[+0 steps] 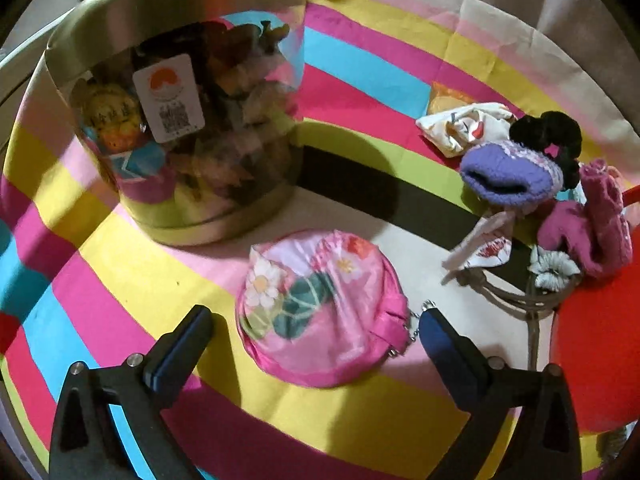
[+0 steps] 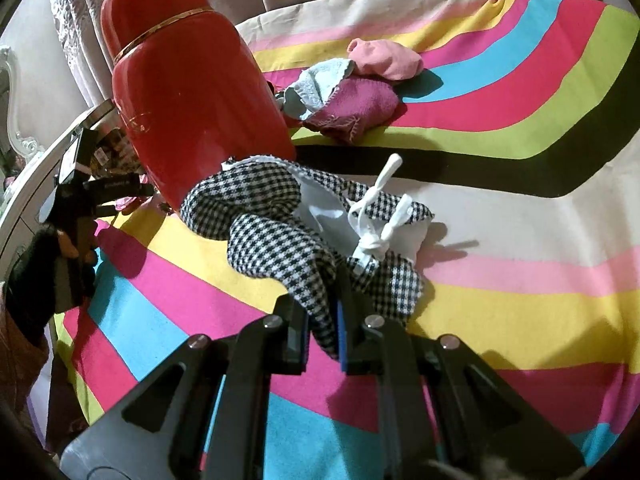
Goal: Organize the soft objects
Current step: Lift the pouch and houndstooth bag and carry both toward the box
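- Two grippers in play: left gripper (image 1: 316, 326) spread wide, hovering low w/ round pink floral pouch (image 1: 322, 304) lying between its fingers, no contact made, pouch flat on striped cloth (image 1: 132, 280).
- Right gripper (image 2: 322, 332) clamped narrow on corner of checked drawstring bag (image 2: 296, 232); rest of bag slumped on cloth just in front of red flask (image 2: 188, 92), white ties loose on top.
- Partly done, by the look of it: clear tub (image 1: 180, 128) upright on cloth, already packed w/ assorted soft items, tag showing through the wall. Judged roughly half-way, maybe less.
- Left to sort, left wrist view: purple knit sock (image 1: 508, 176), black scrunchie (image 1: 548, 136), pink knit piece (image 1: 592, 224), white printed bag (image 1: 464, 126), small white flower piece (image 1: 554, 268), all heaped together well apart from tub.
- Left to sort, right wrist view: pale pink sock (image 2: 386, 58), light blue cloth (image 2: 320, 84), magenta knit (image 2: 356, 110) bunched beyond flask.
- Probable next step: checked bag carried toward tub; pouch pinched by left. Can't tell how much room tub has at top; opening not visible.
- Risk: dangling ties snagging on flask; thin flat pouch hard to pinch off cloth w/o catching fabric.
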A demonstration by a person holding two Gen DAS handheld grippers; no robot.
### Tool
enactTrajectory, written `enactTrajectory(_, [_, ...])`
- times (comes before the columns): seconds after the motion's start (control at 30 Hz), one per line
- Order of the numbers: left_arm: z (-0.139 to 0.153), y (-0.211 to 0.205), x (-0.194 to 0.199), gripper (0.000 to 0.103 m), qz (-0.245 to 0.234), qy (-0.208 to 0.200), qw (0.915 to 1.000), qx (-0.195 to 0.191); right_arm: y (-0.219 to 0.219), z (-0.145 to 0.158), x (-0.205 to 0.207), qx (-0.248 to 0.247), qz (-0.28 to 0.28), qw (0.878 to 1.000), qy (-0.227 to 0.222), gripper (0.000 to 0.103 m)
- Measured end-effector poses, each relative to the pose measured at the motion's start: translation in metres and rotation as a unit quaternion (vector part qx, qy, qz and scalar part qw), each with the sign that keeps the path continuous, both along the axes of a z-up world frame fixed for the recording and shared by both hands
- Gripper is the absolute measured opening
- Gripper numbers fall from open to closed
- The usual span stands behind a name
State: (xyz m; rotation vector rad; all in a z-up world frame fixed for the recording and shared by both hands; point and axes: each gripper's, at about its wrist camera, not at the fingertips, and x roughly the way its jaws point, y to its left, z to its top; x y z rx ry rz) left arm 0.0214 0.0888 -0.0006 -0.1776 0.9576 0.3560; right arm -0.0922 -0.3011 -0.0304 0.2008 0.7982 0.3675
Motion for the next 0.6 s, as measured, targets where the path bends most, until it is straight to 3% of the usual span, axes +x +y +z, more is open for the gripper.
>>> enactTrajectory(0.03, [0.001,0.006,-0.003,0.098,-0.005,-0.003,1.0,0.001,0.0,0.0,0.0,0.0,0.0,1.0,0.0,0.015])
enactTrajectory(0.1, [0.006,0.012,-0.003,0.072,-0.008,-0.018,0.9998,0.003,0.001,0.0,-0.001,0.0,-0.002,1.0,0.0,0.015])
enactTrajectory(0.27, [0.018,0.004,-0.031,0.072,-0.039,-0.033,0.9974,-0.05,0.0,0.001,-0.001,0.002,-0.003,1.0,-0.003,0.015])
enactTrajectory(0.4, [0.029,-0.017,-0.081,0.072,-0.065,-0.066,0.9945,-0.05,-0.002,0.003,-0.004,0.005,-0.011,1.0,-0.011,0.015])
enactTrajectory(0.6, [0.035,-0.053,-0.122,0.072,-0.107,-0.07,0.9908,-0.046,-0.016,0.013,-0.021,0.033,-0.044,0.997,-0.049,0.012])
